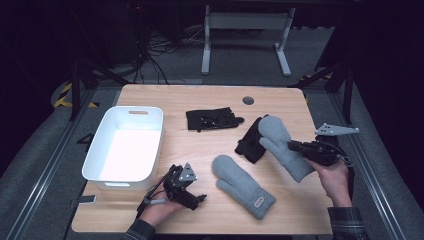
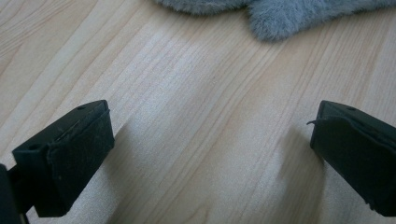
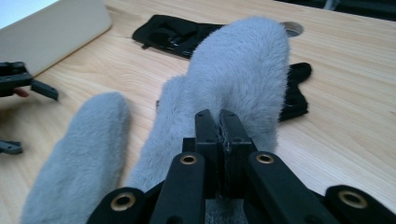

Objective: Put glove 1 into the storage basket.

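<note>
My right gripper [image 1: 293,145] [image 3: 220,117] is shut on the cuff end of a fluffy grey mitten [image 1: 280,142] [image 3: 240,70] and holds it over the right side of the wooden table [image 1: 200,95]. A second grey mitten [image 1: 243,186] [image 3: 79,154] lies flat near the front middle, and its furry edge [image 2: 275,16] shows ahead of my left gripper. My left gripper [image 1: 199,199] [image 2: 210,154] rests low at the front left, jaws wide open over bare wood with nothing between them.
A white bin [image 1: 96,145] [image 3: 56,28] stands at the left. One black glove [image 1: 214,119] [image 3: 173,35] lies at the back middle. Another black glove [image 1: 250,144] [image 3: 295,93] lies partly under the held mitten. A round cable hole [image 1: 248,100] sits near the far edge.
</note>
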